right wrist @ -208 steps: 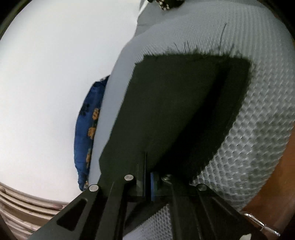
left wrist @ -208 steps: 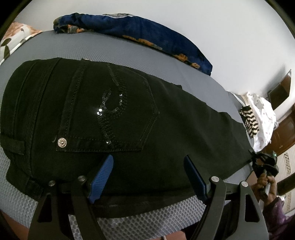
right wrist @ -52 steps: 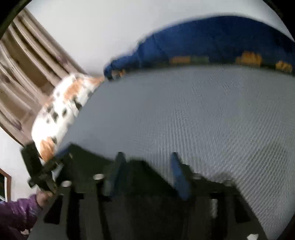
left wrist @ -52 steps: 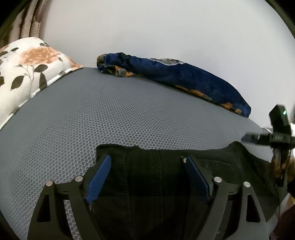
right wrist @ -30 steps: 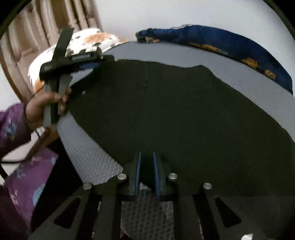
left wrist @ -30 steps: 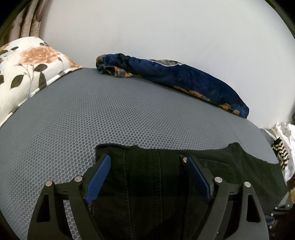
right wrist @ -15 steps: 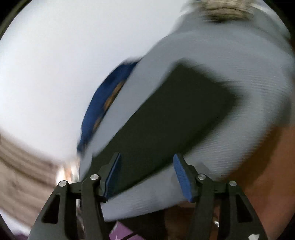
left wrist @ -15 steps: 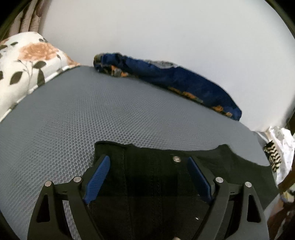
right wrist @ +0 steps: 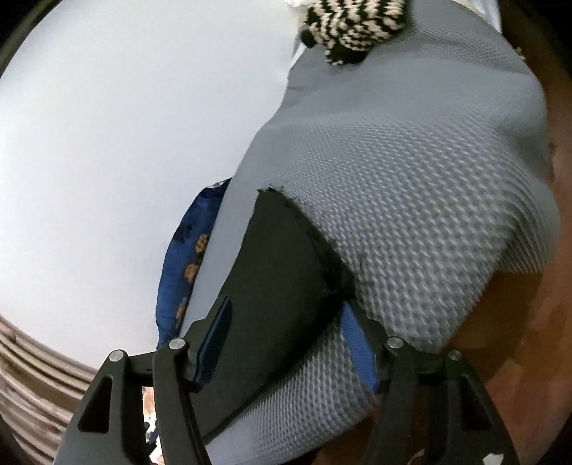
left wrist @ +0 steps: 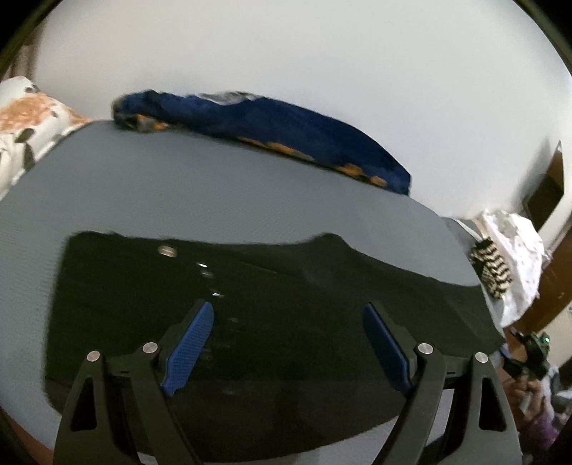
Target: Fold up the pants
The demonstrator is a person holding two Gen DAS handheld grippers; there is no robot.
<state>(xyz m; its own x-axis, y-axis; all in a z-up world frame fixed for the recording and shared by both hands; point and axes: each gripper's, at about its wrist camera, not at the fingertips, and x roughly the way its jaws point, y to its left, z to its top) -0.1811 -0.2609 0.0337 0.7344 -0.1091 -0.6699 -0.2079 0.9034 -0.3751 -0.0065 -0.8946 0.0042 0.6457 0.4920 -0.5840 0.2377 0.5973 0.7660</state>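
From the left wrist, your left gripper hangs with its jaws spread wide and nothing gripped, above the pants, which lie flat across the near half of the mattress. The picture is smeared, so come in slowly: a hurried pinch on the top layer alone would peel the fold apart. The pants run close to the near edge and almost to the right end, so a sideways drag could pull them off. The far half is bare up to the blue blanket along the wall, and that is your room to work in. The pillow bounds the left end, with loose clothes beyond the right end.

From the right wrist, your right gripper has just been opening and now stands about half open, astride the pants' hem corner at the near edge, pads off the cloth. Closing here risks catching the mattress cover with the hem. The striped cloth sits far off at the end, with bare grey surface in between.
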